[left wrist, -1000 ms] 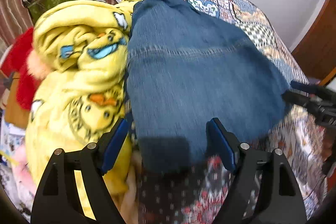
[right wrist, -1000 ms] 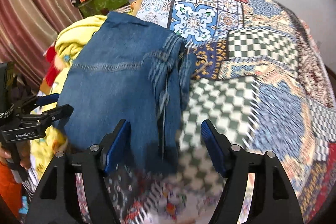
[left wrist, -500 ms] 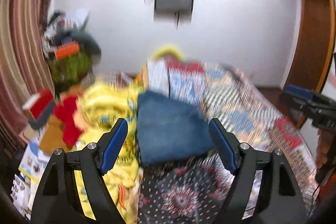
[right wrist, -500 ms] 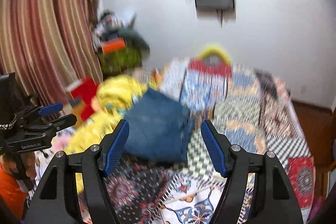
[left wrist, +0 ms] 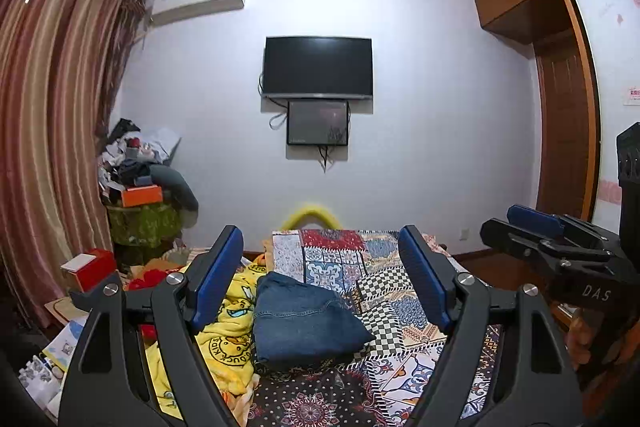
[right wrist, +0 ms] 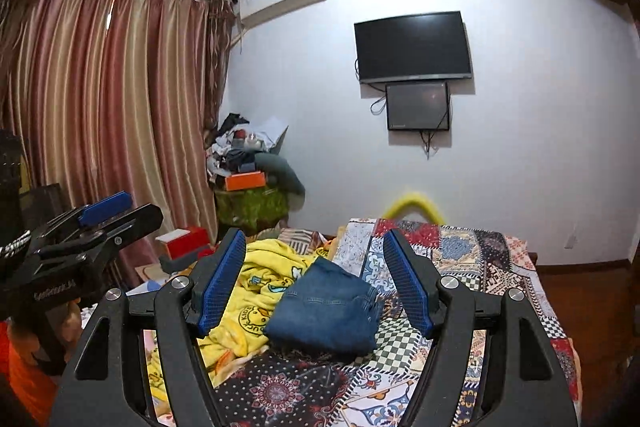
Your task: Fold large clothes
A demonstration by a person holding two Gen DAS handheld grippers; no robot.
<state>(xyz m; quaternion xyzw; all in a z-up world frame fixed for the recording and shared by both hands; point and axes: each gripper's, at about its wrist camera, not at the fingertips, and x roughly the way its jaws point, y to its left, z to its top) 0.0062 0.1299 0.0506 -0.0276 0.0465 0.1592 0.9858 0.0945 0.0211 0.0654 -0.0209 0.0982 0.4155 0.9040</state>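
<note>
Folded jeans (left wrist: 304,319), lying on a patchwork bedspread (left wrist: 400,307) near the middle of the bed, well apart from both grippers. Seen from the right wrist camera as a compact blue bundle (right wrist: 328,307), one edge touching a yellow blanket (right wrist: 264,279) heaped just to its left. Left gripper (left wrist: 320,275): jaws stood wide, blue pads empty, nothing between them, held above the bed and roughly level. Right gripper (right wrist: 316,279): jaws likewise spread, empty, raised clear of the jeans. Each gripper visible at the edge of the other's view: right gripper at far right of the left wrist picture, left gripper (right wrist: 96,223) at far left of the right wrist picture. Beyond the bed: white wall with dark TV (left wrist: 318,67), smaller dark panel (left wrist: 318,123) just below it, air conditioner (left wrist: 196,1) above left. Striped curtains (right wrist: 100,107) along the left side. Pile of clutter (left wrist: 140,171) with orange box (left wrist: 142,195) in the corner. Wooden wardrobe (left wrist: 560,99) at right.
</note>
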